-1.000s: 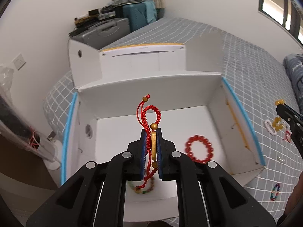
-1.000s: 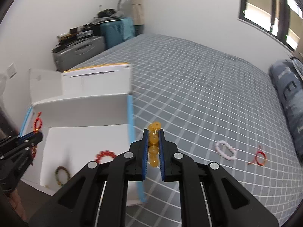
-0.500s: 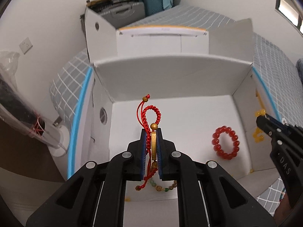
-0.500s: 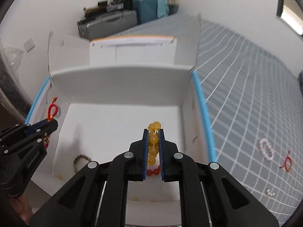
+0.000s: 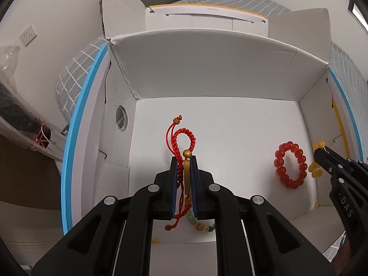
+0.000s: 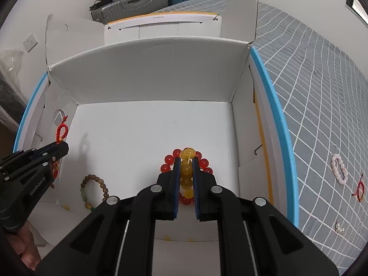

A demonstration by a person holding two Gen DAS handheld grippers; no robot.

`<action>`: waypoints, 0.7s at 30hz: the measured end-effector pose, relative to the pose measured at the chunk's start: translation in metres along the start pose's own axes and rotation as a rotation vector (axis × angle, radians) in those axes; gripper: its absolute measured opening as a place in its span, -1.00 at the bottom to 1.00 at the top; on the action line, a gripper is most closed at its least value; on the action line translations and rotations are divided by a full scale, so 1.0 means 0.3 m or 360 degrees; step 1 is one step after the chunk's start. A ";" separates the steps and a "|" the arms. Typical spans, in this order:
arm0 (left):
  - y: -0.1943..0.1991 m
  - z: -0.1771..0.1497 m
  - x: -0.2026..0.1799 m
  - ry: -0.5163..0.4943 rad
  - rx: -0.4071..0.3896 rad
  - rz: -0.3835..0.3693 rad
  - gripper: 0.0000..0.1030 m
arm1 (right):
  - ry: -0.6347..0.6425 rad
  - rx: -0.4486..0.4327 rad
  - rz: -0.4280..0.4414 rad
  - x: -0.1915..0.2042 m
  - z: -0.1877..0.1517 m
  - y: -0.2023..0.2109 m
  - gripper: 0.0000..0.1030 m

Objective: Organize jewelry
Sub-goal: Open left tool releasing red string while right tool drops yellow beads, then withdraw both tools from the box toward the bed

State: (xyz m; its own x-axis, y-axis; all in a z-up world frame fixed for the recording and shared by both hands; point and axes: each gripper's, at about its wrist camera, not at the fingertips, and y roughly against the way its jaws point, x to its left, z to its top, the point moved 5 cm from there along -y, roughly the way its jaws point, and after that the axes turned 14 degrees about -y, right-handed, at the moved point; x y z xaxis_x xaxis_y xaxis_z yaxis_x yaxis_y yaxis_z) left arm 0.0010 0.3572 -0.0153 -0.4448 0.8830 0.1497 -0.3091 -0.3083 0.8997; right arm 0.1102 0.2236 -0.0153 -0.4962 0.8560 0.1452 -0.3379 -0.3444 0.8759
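My left gripper (image 5: 184, 161) is shut on a red braided cord bracelet (image 5: 181, 138) with gold beads and holds it over the floor of the open white box (image 5: 207, 73). My right gripper (image 6: 186, 161) is shut on a yellow bead bracelet (image 6: 186, 168) and holds it over a red bead bracelet (image 6: 169, 159) that lies in the box (image 6: 149, 69). That red bead bracelet (image 5: 291, 164) also shows in the left wrist view. A brown and green bead bracelet (image 6: 94, 191) lies at the box floor's front left.
The box has raised flaps and blue-edged sides and sits on a grey checked bed (image 6: 322, 80). A white bead bracelet (image 6: 339, 169), a small red cord bracelet (image 6: 360, 191) and small pearl pieces (image 6: 339, 226) lie on the bed to the right. Suitcases (image 6: 133, 2) stand behind.
Both grippers have moved forward and down into the box with their bracelets. The right gripper came from over the bed to above the red bead bracelet.
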 end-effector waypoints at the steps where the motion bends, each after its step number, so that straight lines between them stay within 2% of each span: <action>1: 0.001 -0.001 0.001 0.0000 -0.0003 0.0005 -0.75 | 0.0003 0.0004 -0.0006 0.002 0.000 -0.004 -0.82; 4: 0.004 0.001 0.007 0.0009 -0.0005 0.0011 -0.74 | 0.0010 0.0011 -0.0024 0.003 -0.005 -0.010 -0.79; 6: 0.006 0.000 0.004 0.0006 -0.0001 0.0013 -0.60 | 0.0018 0.0006 -0.0023 0.008 -0.009 -0.008 -0.77; 7: 0.008 0.001 0.004 0.0010 -0.0004 0.0015 -0.55 | 0.0020 -0.0001 -0.0020 0.010 -0.009 -0.005 -0.63; 8: 0.014 0.002 0.003 0.0010 -0.0015 0.0014 -0.45 | 0.0015 -0.0014 -0.0009 0.011 -0.008 0.003 -0.38; 10: 0.024 0.006 0.004 0.0004 -0.0033 0.0039 -0.32 | -0.0003 -0.0046 -0.0006 0.011 -0.004 0.016 -0.08; 12: 0.041 0.010 0.011 0.0006 -0.0062 0.0077 -0.13 | 0.0001 -0.0072 -0.0004 0.014 0.000 0.029 0.01; 14: 0.056 0.013 0.020 0.0016 -0.0082 0.0086 0.06 | 0.0012 -0.0099 0.0002 0.019 0.002 0.043 0.23; 16: 0.070 0.016 0.029 0.0030 -0.0104 0.0091 0.19 | 0.0017 -0.0124 0.0002 0.026 0.003 0.055 0.35; 18: 0.088 0.019 0.036 0.0041 -0.0129 0.0100 0.42 | 0.0034 -0.0147 0.0007 0.035 0.002 0.068 0.51; 20: 0.102 0.021 0.040 0.0054 -0.0157 0.0092 0.52 | 0.0062 -0.0181 0.0000 0.043 0.002 0.081 0.68; 21: 0.107 0.022 0.041 0.0059 -0.0164 0.0090 0.57 | 0.0067 -0.0197 -0.0005 0.043 -0.003 0.089 0.71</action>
State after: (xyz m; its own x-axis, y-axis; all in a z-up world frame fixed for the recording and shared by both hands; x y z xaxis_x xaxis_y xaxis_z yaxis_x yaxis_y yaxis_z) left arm -0.0088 0.3604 0.0180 -0.4941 0.8501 0.1820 -0.3664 -0.3934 0.8432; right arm 0.0941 0.2252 0.0096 -0.5270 0.8412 0.1211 -0.4342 -0.3890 0.8125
